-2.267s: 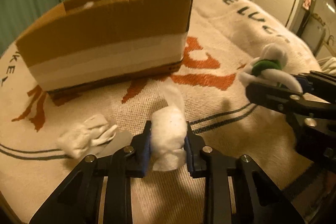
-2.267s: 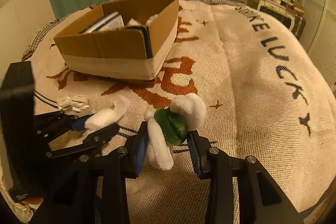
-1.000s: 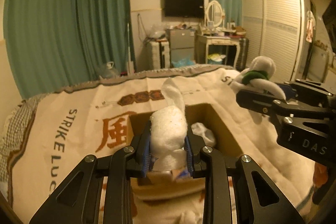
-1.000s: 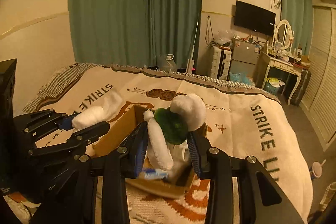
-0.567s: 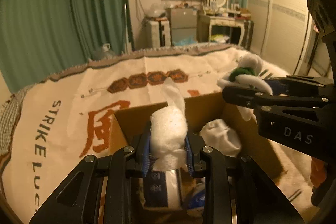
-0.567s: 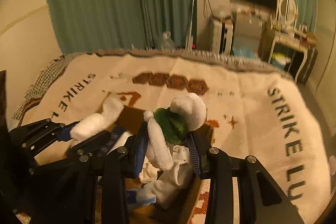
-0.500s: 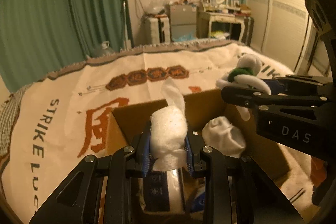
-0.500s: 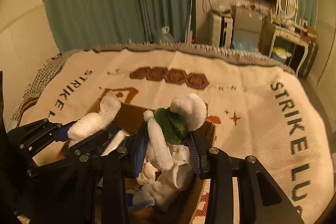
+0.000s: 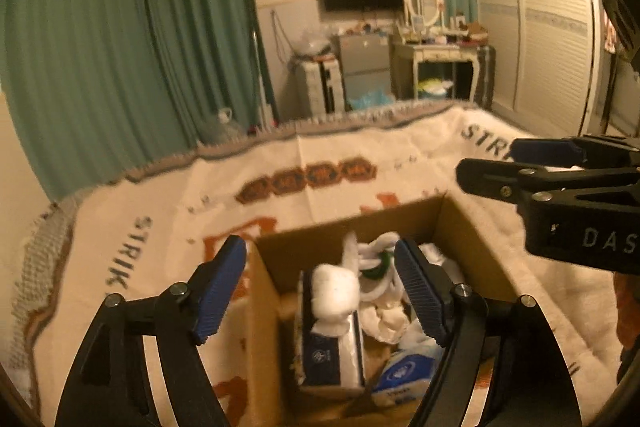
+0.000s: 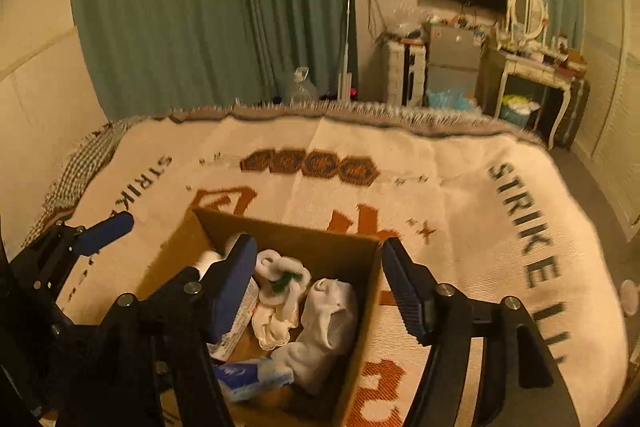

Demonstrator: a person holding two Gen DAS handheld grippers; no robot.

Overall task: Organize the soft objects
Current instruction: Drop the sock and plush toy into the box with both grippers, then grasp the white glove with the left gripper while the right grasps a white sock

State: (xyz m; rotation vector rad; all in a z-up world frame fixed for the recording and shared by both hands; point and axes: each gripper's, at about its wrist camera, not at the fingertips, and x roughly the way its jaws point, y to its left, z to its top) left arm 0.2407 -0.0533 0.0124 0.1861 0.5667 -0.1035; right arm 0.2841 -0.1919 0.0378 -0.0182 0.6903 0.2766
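Now both grippers open wide and holding nothing — left gripper [image 9: 320, 285] at lower centre of its frame, right gripper [image 10: 318, 285] likewise in its own view, each poised above the open cardboard box [image 10: 362, 323]. Inside the box, seen low in the frame: a white fluffy sock [image 9: 334, 291] lying on top of a dark blue packet [image 9: 328, 351], and just beside it, toward the back, a white-and-green sock bundle [image 10: 284, 275]. Also a bigger white sock [image 10: 326, 319] at lower centre and a blue-white pack [image 10: 252, 375] near the bottom edge. Around the box only the blanket [image 10: 460, 195] with orange pattern and letters — no loose soft items visible on it. Judging from this, two pieces already dropped in; what is left outside the frames, cannot tell.
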